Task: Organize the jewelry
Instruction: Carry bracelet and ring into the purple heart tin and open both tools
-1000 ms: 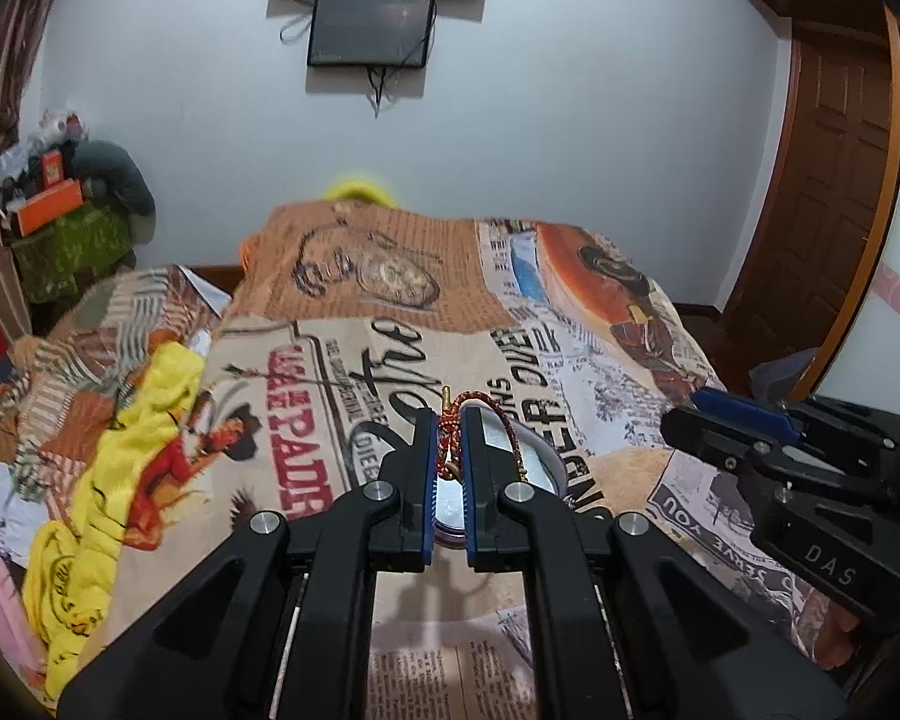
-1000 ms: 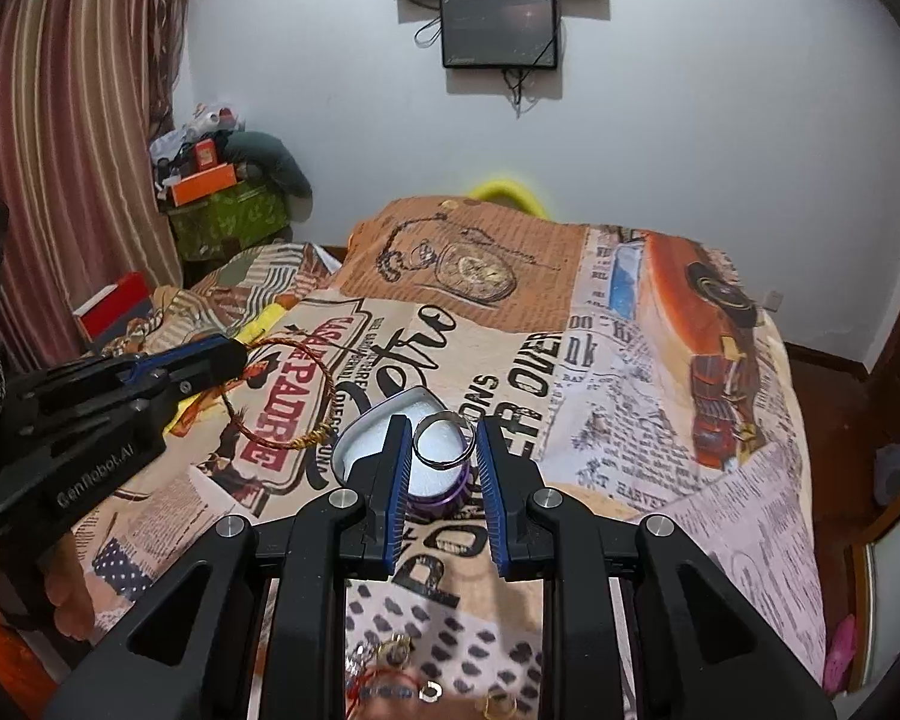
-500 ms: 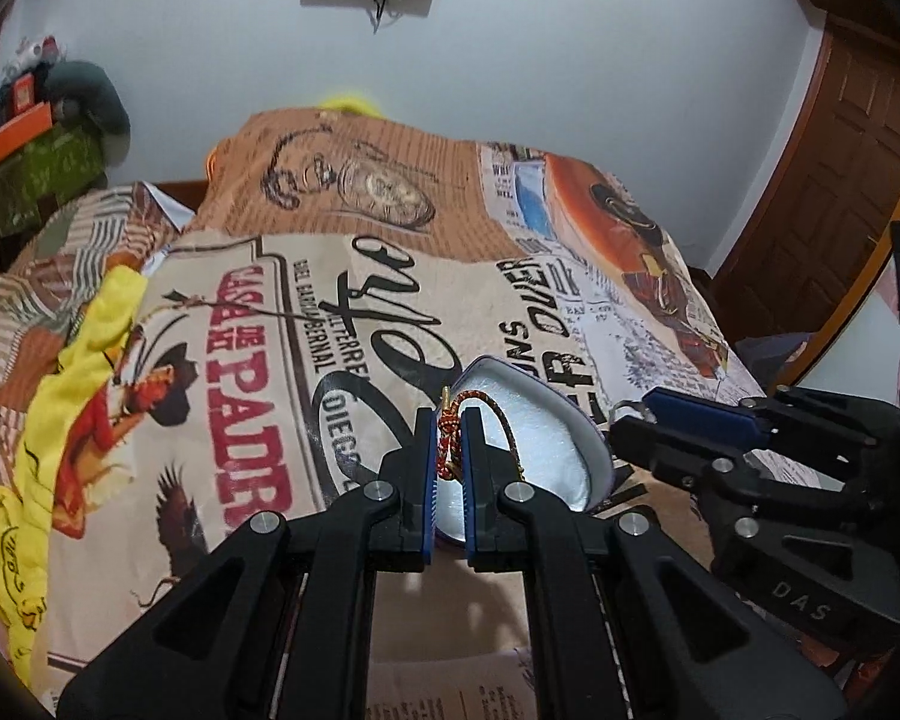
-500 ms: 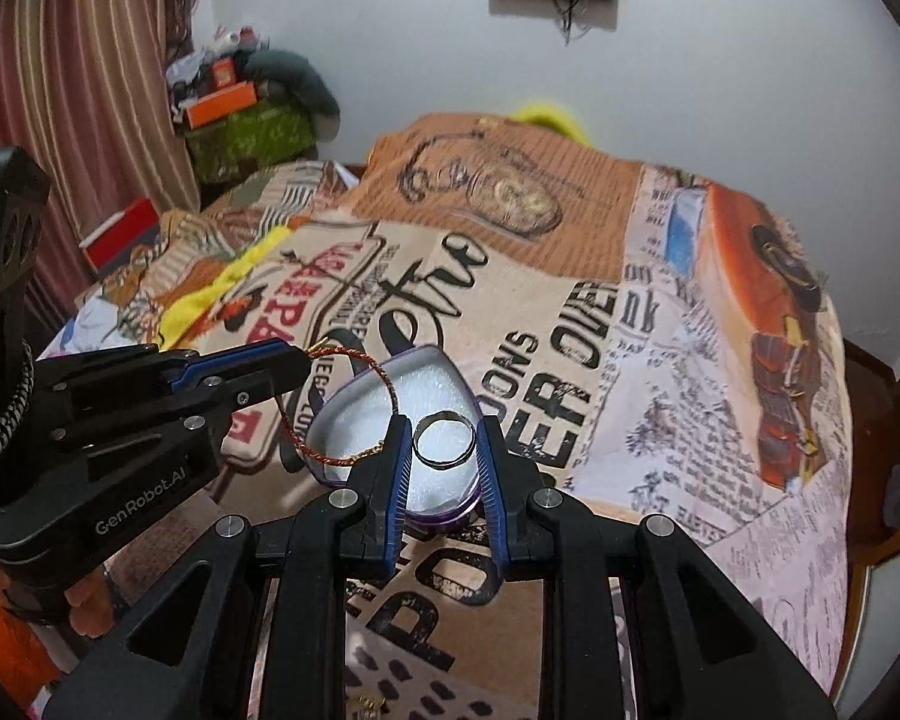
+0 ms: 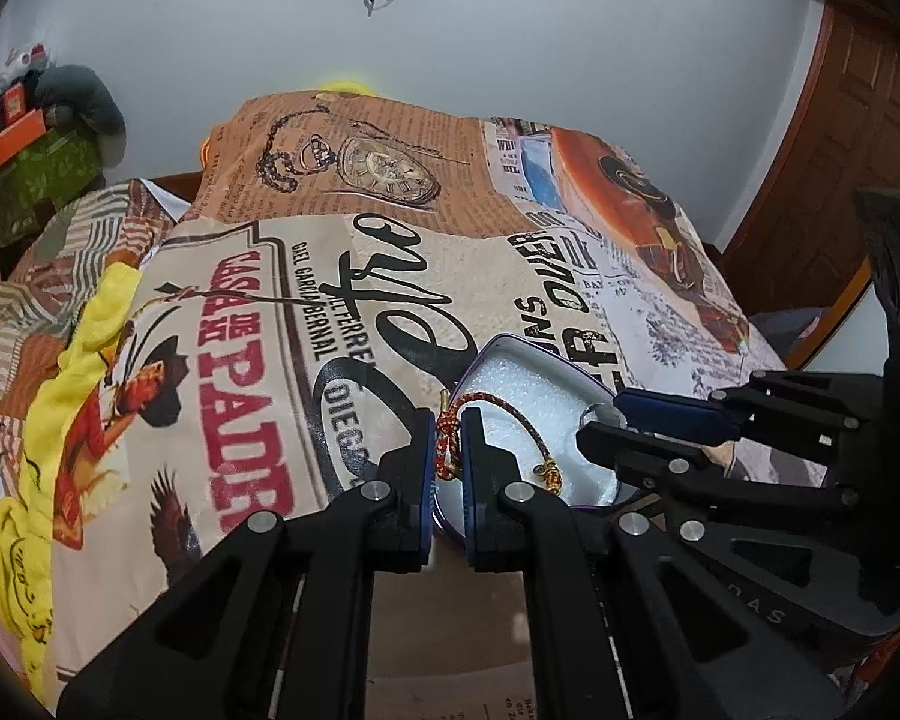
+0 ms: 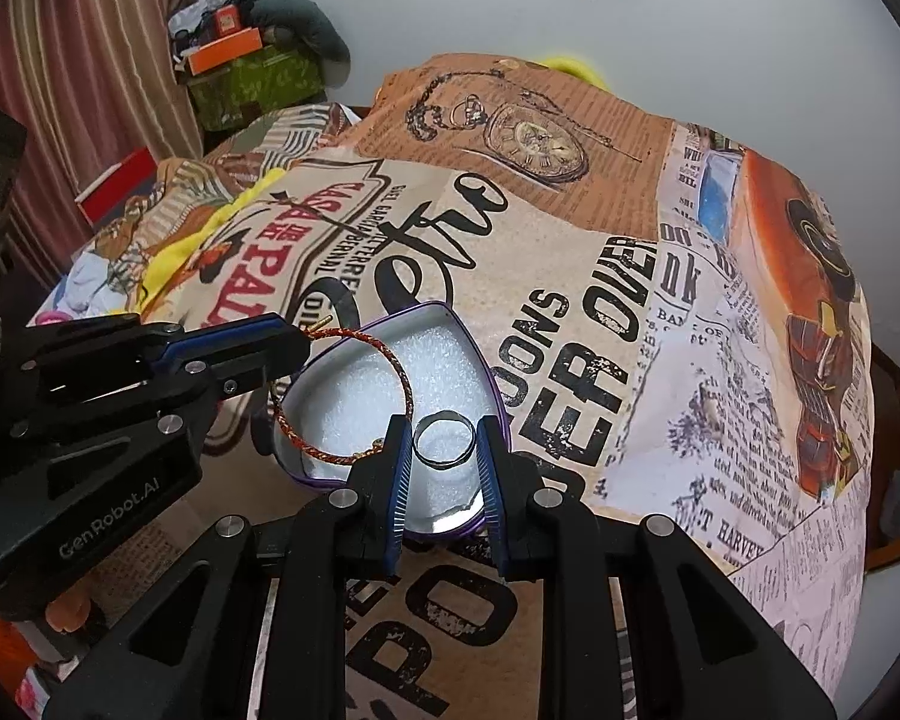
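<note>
A heart-shaped purple tin (image 6: 450,324) lined with white foam lies open on the printed bedspread; it also shows in the left wrist view (image 5: 513,348). My left gripper (image 5: 448,435) is shut on a red-and-gold cord bracelet (image 5: 510,414), whose loop hangs over the tin's foam; the loop also shows in the right wrist view (image 6: 402,372). My right gripper (image 6: 444,441) is shut on a silver ring (image 6: 444,439) and holds it just above the tin's near part. The right gripper (image 5: 648,420) sits close to the right of the left one.
The bedspread (image 6: 600,276) covers the whole bed. A yellow cloth (image 5: 78,372) lies along its left side. Boxes and clutter (image 6: 240,60) stand at the far left by a striped curtain. A wooden door (image 5: 858,138) is at the right.
Both grippers have moved forward and down toward the tin, which now looks larger. The bracelet loop now hangs over the foam and the ring is over the tin.
</note>
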`<state>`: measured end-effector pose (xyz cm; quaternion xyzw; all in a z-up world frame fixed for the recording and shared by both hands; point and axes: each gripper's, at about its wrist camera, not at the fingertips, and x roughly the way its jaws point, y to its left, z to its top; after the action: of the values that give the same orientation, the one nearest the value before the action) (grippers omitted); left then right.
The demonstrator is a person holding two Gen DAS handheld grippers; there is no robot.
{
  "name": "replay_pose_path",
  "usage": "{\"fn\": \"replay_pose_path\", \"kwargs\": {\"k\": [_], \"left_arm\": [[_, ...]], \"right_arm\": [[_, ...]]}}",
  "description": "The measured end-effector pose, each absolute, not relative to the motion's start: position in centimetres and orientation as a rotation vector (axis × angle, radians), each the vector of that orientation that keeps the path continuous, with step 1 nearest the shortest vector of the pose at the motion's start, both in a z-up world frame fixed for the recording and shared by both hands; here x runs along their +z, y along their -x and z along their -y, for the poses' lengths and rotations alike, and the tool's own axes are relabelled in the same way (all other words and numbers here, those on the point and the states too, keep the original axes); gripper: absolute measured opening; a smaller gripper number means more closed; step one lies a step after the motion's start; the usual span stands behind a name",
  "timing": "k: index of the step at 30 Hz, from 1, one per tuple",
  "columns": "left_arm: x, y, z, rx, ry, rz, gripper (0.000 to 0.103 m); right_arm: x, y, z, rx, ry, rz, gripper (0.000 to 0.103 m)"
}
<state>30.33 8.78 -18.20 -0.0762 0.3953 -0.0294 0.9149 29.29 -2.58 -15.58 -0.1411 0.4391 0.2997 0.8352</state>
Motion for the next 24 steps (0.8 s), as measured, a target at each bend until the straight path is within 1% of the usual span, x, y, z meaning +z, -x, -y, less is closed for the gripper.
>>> {"fn": "replay_pose_path", "kwargs": {"k": [7,15,19,22,24], "left_arm": [[-17.9,-30.0,-8.3,-0.044,0.108,-0.808,0.006],[-17.3,-29.4,-8.8,-0.022,0.13,-0.812,0.009],[-16.1,-28.5,-9.0,-0.012,0.137,-0.796,0.018],[-15.0,-27.6,-8.9,-0.008,0.13,-0.779,0.019],[-14.3,-27.1,-8.7,-0.007,0.121,-0.772,0.019]], "right_arm": [[-15.8,-29.2,2.2,0.631,0.327,-0.936,0.02],[-14.9,-28.7,2.9,0.618,0.319,-0.928,0.025],[-13.8,-28.1,3.5,0.605,0.313,-0.908,0.025],[-12.8,-27.4,4.1,0.596,0.305,-0.888,0.026],[-12.1,-26.8,4.4,0.59,0.298,-0.871,0.031]]}}
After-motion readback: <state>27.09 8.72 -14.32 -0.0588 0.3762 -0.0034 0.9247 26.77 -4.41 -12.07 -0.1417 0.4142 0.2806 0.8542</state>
